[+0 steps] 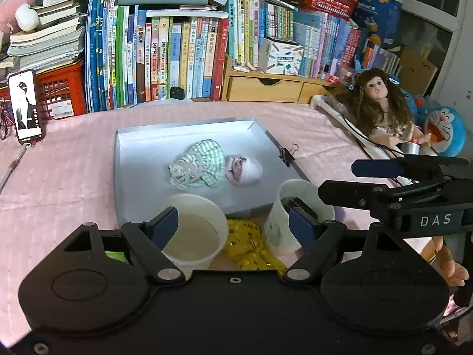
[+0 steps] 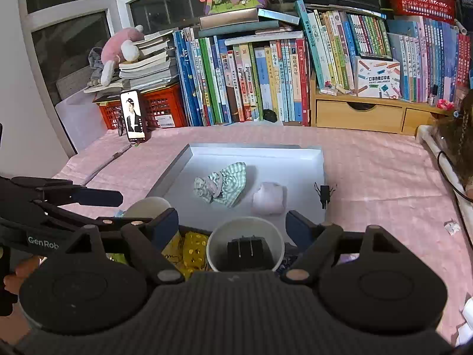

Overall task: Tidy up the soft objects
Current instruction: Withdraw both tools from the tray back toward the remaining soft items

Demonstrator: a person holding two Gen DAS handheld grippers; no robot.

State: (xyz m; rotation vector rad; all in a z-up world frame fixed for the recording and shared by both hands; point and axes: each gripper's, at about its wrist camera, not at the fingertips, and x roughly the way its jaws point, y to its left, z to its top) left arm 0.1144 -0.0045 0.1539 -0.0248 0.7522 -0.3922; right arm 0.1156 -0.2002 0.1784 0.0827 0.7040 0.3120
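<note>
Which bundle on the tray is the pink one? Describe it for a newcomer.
Find the shallow grey tray on the pink tablecloth. Two cloth bundles lie in it, and the pink bundle is nearest the black binder clip. Unlike the green checked bundle, it is plain, pale and rounded.

Both cameras sit low over the pink tablecloth [image 1: 59,177], looking forward and downward toward the bookshelf at 12 o'clock. The left view stands slightly left; each catches the other gripper at its side. Both share the grey tray [image 1: 142,136] [image 2: 266,155].

The doll [image 2: 461,145] is cut off by the right wrist view's edge.
</note>
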